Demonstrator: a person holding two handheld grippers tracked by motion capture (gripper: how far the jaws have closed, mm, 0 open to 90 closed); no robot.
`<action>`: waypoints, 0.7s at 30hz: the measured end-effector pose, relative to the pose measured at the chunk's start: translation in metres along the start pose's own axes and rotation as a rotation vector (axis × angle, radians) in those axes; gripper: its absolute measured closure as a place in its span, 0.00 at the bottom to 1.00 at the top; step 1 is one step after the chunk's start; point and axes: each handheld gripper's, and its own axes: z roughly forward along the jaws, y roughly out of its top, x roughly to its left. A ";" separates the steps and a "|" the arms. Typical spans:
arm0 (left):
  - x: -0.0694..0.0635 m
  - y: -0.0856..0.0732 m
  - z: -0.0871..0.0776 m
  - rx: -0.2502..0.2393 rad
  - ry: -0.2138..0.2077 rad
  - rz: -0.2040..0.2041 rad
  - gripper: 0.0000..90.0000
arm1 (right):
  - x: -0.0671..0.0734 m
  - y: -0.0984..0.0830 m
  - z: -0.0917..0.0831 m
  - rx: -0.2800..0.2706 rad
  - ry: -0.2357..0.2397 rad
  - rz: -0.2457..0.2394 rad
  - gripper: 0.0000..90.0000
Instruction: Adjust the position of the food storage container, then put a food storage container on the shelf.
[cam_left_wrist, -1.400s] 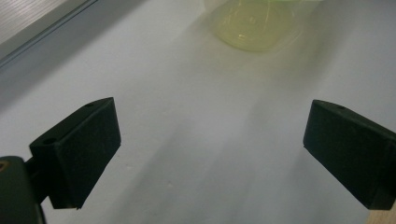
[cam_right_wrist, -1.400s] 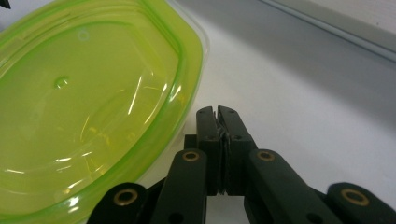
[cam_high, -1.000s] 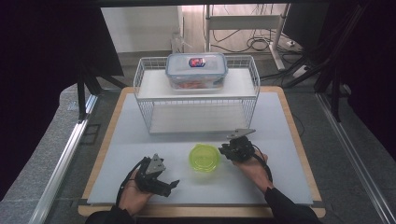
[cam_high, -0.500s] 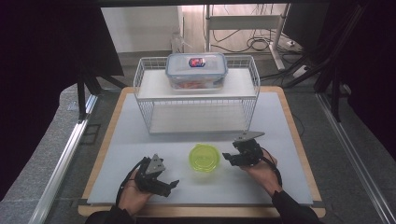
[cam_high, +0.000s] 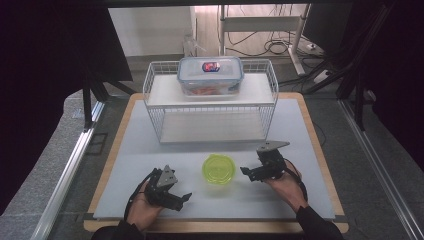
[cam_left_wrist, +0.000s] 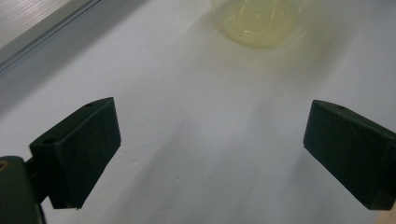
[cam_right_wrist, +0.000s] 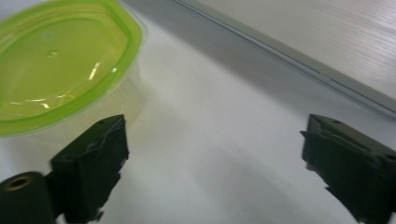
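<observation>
A small round container with a yellow-green lid (cam_high: 219, 169) stands on the white mat near the front. To its right, my right gripper (cam_high: 246, 173) lies low with its tips pointing at the container, a short gap away. Its jaws have just been opening and nothing is between them. In the right gripper view the container (cam_right_wrist: 56, 70) sits beside the left jaw, outside the open gripper (cam_right_wrist: 215, 140). My left gripper (cam_high: 184, 198) rests at the front left, open and holding nothing. In the left gripper view (cam_left_wrist: 210, 126) the container (cam_left_wrist: 261, 21) is farther ahead.
A white wire rack (cam_high: 155, 107) stands at the back of the mat, with a clear box with a blue-rimmed lid (cam_high: 210, 75) on its top shelf. The mat lies on a wooden board (cam_high: 320, 145). Metal rails (cam_high: 70, 170) run along both sides.
My right gripper has drawn back to the right from the container's edge and its jaws have opened. The left gripper and the container have stayed put.
</observation>
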 end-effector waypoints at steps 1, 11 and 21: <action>0.000 0.000 0.000 0.003 -0.002 -0.003 0.04 | 0.000 0.000 0.000 0.000 0.000 0.000 0.07; -0.001 0.000 0.001 0.006 -0.001 0.000 0.04 | -0.001 0.009 -0.011 0.008 0.017 0.093 0.10; 0.000 0.000 0.001 0.011 0.002 0.000 0.04 | 0.009 0.023 -0.022 -0.066 0.071 0.095 0.42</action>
